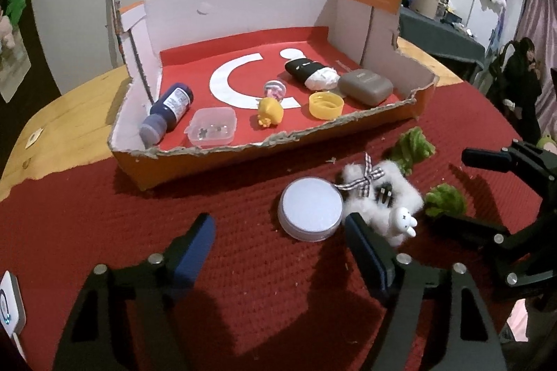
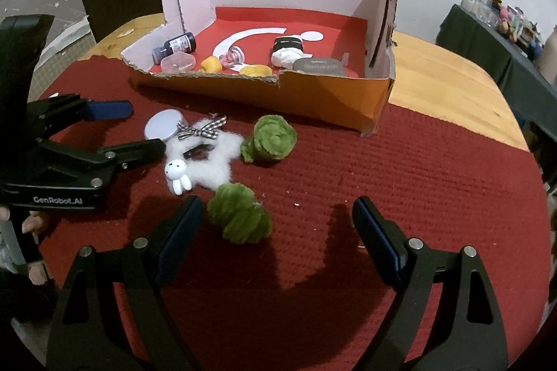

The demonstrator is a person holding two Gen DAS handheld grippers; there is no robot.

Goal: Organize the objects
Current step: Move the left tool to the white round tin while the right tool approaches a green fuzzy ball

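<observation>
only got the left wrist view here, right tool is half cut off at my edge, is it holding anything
observer: No. The right tool stands open, with nothing gripped.
operator: whats nearest to it
observer: A green fuzzy plush ball lies on the red knitted cloth, just ahead of the tool's left finger. The pads are not pressing on it.
operator: how does my own tool look from outside
observer: The left tool is open too, and a person's fingers show beneath its black body at the picture's left edge.
</observation>
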